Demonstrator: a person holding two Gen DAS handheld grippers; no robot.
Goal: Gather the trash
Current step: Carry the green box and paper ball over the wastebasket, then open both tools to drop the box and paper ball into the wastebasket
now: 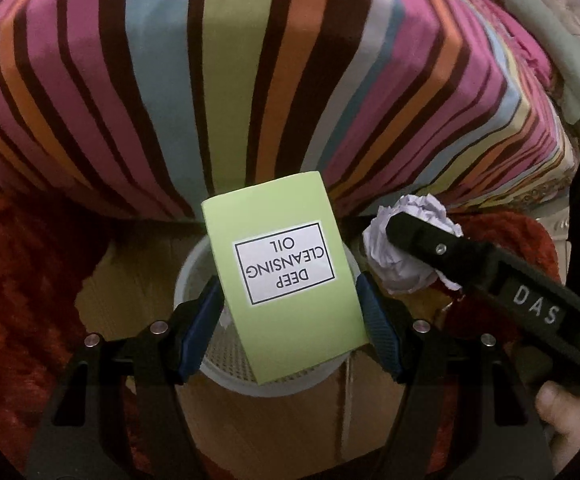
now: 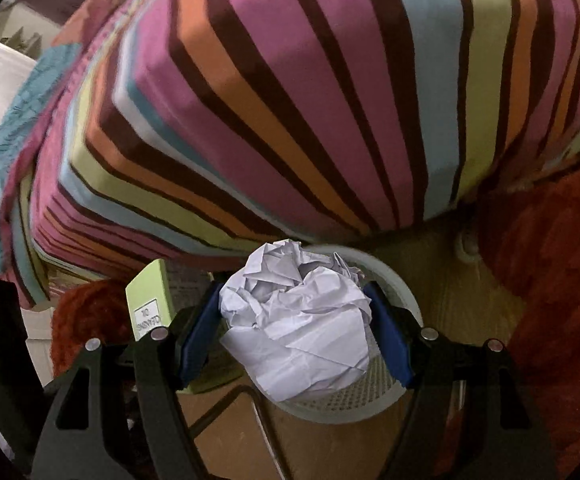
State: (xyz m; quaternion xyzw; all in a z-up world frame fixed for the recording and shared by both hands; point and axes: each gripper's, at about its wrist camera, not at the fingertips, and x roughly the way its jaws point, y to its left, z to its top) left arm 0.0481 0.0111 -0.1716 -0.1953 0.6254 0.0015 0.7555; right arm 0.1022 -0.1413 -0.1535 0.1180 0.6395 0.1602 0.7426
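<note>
My left gripper (image 1: 290, 316) is shut on a light green box (image 1: 286, 276) labelled "Deep Cleansing Oil" and holds it over a white mesh waste bin (image 1: 226, 360). My right gripper (image 2: 296, 324) is shut on a crumpled white paper ball (image 2: 298, 320) and holds it over the same bin's rim (image 2: 394, 276). In the left wrist view the right gripper (image 1: 410, 236) and paper ball (image 1: 402, 272) sit just right of the box. In the right wrist view the green box (image 2: 148, 300) shows at the left.
A bed with a striped multicolour cover (image 1: 250, 80) stands right behind the bin. A red shaggy rug (image 1: 18, 280) lies on both sides over a wooden floor (image 1: 274, 432). A grey blanket (image 1: 562, 40) lies at the far right.
</note>
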